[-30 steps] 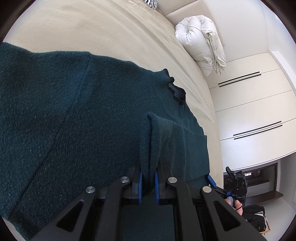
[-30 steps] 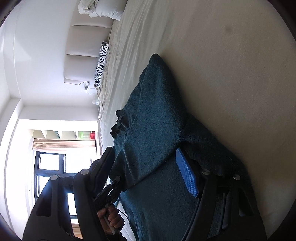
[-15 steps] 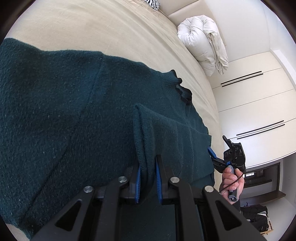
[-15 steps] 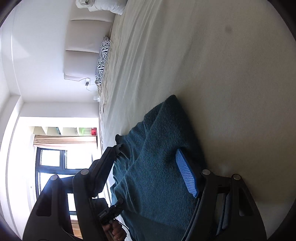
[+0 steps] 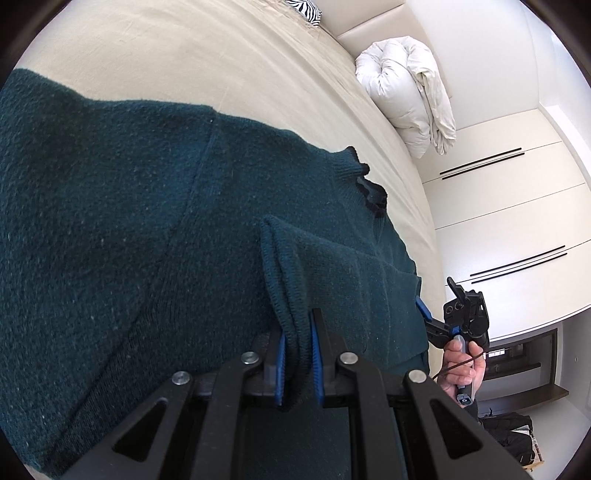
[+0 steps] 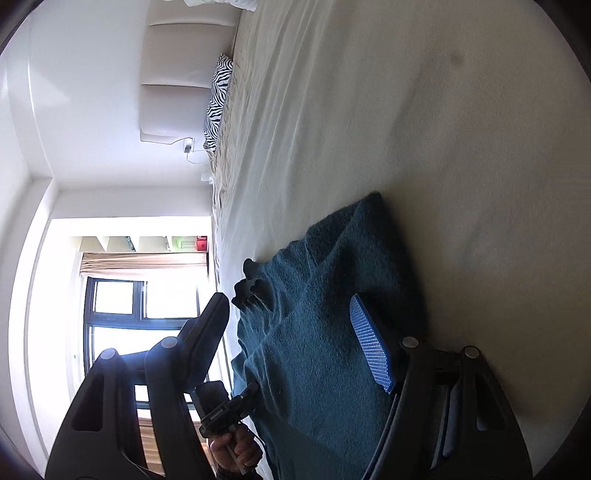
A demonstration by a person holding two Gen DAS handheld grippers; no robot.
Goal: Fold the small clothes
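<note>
- A dark green knitted sweater (image 5: 129, 229) lies spread across the beige bed (image 5: 192, 55), filling the left and middle of the left wrist view; its dark ruffled collar (image 5: 373, 192) points toward the far side of the bed.
- The left tongs (image 5: 297, 354) are clamped together on a raised fold of the sweater, a ribbed edge standing up between the two blue pads.
- Right of the fold, a turned-over part of the sweater lies flat on its body, reaching to the bed's edge.
- At that edge the right tongs (image 5: 439, 314) appear, held in a person's hand (image 5: 461, 369), with one blue pad against the sweater's border.
- Farther back on the bed rest a zebra-print pillow (image 5: 301, 9) and a bundled white duvet (image 5: 406, 92), well apart from the sweater; white cabinet doors (image 5: 509, 221) stand beyond.
- In the right wrist view the right tongs (image 6: 291, 339) stand wide apart, with the sweater (image 6: 317, 332) lying between the fingers and not pinched; the blue pad (image 6: 369, 343) rests just beside the cloth.
</note>
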